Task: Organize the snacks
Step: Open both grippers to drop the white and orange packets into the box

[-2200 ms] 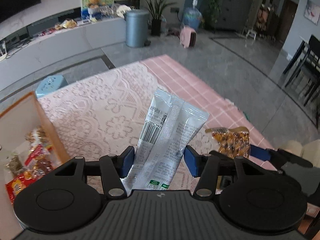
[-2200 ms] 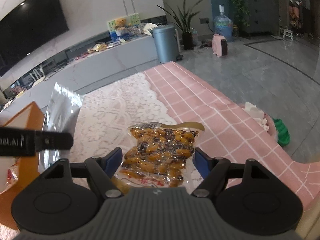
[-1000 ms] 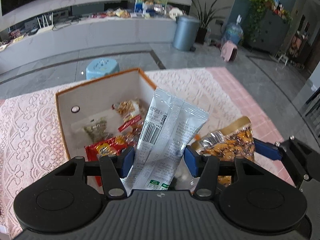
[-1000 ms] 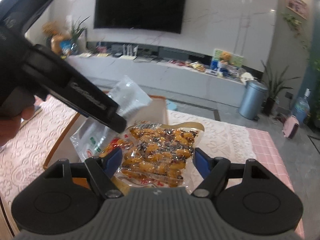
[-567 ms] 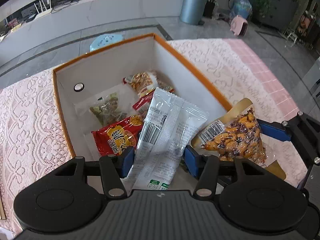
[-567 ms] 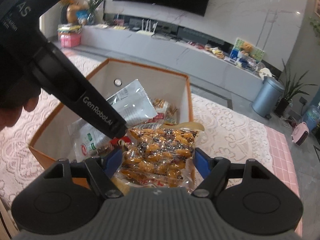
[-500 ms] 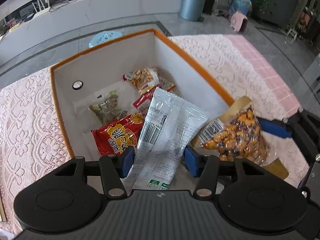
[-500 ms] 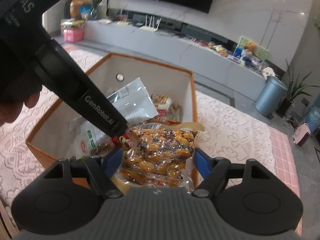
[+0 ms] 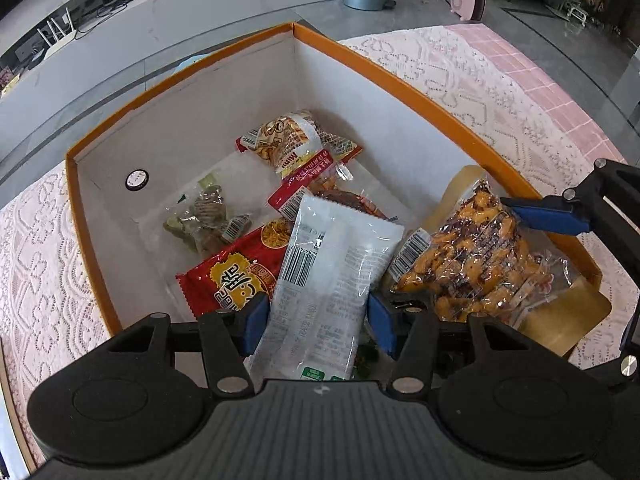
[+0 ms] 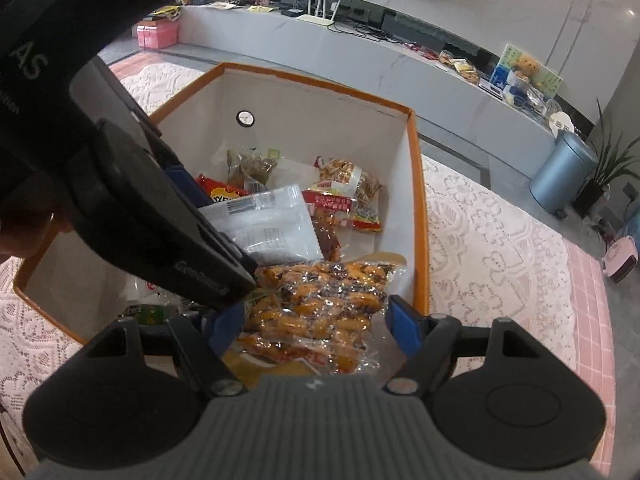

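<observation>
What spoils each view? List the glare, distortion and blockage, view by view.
Left wrist view: fisheye bends the orange box rim; glare on the silver packet. Right wrist view: the left gripper, dark and close, blocks the box's left side; sheen on the orange snack bag.

Surface covered by a pale pink lace-patterned cloth, with a pink checked cloth showing beyond the lace edge toward 1 o'clock in the left wrist view. Resting directly on the lace cloth, at centre, is an open rectangular cardboard box with orange rim and white inner walls, seen also in the right wrist view. Lace extends past the box at 9 o'clock and 3 o'clock.
</observation>
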`<state>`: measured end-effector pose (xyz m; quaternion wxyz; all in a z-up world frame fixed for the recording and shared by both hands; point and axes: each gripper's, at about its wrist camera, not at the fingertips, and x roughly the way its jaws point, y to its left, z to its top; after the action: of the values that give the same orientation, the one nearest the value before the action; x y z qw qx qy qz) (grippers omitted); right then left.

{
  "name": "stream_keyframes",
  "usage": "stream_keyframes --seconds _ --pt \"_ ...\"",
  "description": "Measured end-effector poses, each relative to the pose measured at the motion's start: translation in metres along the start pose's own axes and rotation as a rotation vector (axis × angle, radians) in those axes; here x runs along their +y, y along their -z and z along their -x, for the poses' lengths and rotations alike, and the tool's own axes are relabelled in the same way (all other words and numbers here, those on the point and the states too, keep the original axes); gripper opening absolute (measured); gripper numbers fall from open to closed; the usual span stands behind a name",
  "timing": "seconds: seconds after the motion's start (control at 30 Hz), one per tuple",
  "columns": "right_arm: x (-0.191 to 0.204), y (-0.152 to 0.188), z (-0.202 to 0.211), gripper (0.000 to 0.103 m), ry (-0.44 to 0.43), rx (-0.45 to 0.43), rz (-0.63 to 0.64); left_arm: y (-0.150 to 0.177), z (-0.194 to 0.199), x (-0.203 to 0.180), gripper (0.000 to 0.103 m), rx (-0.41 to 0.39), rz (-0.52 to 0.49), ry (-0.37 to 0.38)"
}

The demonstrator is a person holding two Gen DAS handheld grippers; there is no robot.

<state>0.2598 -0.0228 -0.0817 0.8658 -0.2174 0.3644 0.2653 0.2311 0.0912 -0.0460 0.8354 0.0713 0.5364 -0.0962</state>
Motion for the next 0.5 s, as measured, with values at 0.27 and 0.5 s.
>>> stream_keyframes --seconds 0.27,0.5 --pt "0.004 -0.004 -0.005 0.075 0.028 0.019 0.031 -0.003 -0.006 0.004 0.065 0.008 0.022 -0.001" --pt "0.006 -0.005 0.004 0.079 0.052 0.014 0.035 0.0 0.008 -0.001 0.075 -0.031 0.0 -0.039"
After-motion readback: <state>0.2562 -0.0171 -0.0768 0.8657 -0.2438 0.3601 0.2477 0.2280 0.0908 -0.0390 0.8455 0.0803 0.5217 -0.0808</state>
